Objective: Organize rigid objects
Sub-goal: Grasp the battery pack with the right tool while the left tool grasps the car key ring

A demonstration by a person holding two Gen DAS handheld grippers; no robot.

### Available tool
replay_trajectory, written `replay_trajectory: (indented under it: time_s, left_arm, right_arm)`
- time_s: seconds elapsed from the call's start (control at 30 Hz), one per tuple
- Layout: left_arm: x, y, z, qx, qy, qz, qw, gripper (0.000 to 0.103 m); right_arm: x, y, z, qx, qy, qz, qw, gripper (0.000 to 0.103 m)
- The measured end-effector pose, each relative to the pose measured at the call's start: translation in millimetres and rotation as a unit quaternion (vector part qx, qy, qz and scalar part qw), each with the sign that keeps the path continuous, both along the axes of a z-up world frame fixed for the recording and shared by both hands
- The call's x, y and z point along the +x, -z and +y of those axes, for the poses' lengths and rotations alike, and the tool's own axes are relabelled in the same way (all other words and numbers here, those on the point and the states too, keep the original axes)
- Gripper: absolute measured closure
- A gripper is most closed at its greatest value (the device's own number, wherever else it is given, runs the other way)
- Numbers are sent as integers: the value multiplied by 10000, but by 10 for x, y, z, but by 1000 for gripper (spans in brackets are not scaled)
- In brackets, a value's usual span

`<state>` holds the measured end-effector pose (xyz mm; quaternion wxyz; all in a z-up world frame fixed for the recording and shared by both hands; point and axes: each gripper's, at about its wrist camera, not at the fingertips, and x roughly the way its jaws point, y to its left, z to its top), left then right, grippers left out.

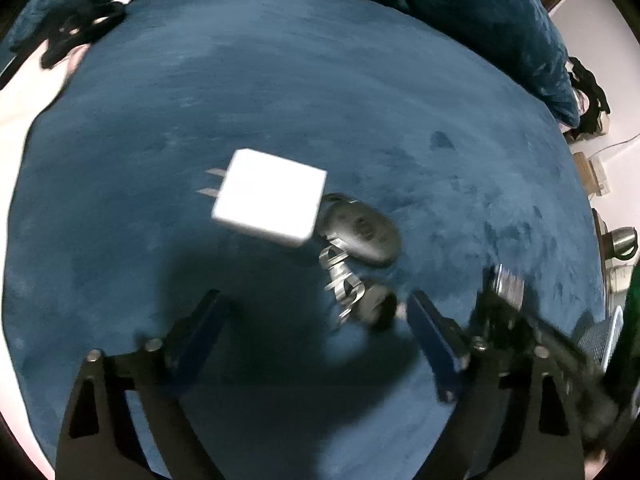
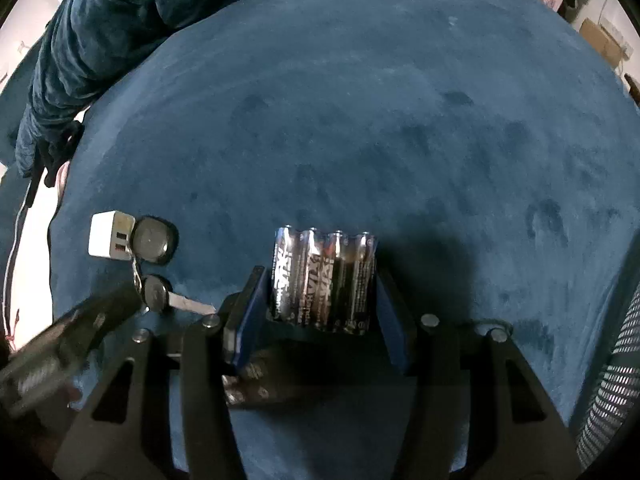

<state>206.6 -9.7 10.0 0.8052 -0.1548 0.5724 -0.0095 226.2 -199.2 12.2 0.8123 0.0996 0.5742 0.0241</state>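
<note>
My right gripper (image 2: pixel 320 280) is shut on a shrink-wrapped pack of several batteries (image 2: pixel 324 276), held upright just above the blue velvet surface (image 2: pixel 360 120). A white USB charger (image 1: pixel 270 198) lies on the velvet with its prongs to the left in the left wrist view. Touching it are a dark oval key fob (image 1: pixel 364 232) and a black-headed key (image 1: pixel 376 304) on a metal ring. My left gripper (image 1: pixel 314 312) stands open above the velvet, its right finger (image 1: pixel 424 320) close beside the key's head and nothing between the jaws. The left wrist view is blurred.
The charger (image 2: pixel 110 240), fob (image 2: pixel 154 240) and key (image 2: pixel 156 292) sit to the left of the battery pack. A rumpled blue blanket (image 2: pixel 100 20) borders the far edge. A mesh chair (image 2: pixel 616 380) stands at the right, and a dark cloth (image 1: pixel 76 36) lies far left.
</note>
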Motion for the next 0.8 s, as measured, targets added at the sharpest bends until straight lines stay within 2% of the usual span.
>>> replay_trajectory:
  time_s: [0.1,0.13,0.2,0.3,0.33,0.37,0.4,0.67,0.8]
  left_arm:
    - [113,63,-134,144,16,27,9999,22]
    - [139,82,-178,287,9,9,9996,31]
    - [144,95,-230,575,3,-30,9983,43]
    - [57,33,-195,661,80,-161,9976,87]
    - [25,18,-147,508,90,-114,9986,97]
    - [10,15,-120,381,103,-64,9992,101]
    - [-52,-18,-75,275,120,-56,9995,101]
    - [-502,-337,-103,377,301,-354,9982,101]
    - [-675,-563,-148,432,323,-529,9971,101]
  right_arm:
    - [-39,8,-10,34,-70,-37,10000,49]
    - [-31,30,-9,14,-122,-52,9999,49]
    - [-72,29,-30,-9,-170,-65,9998,49]
    - [-90,26,-47,13,-185,-57,9998,49]
    - [-84,23,-46,17,-194,-60,9998,49]
    - [-88,19,-60,30,-199,-68,9998,49]
    - [-89,14,-58,46,-208,-81,9997,49]
    - [-302,-186,-168,140,-102,-201,9996,50]
    - [-492,-397,-242,167,-63,-396,9991,50]
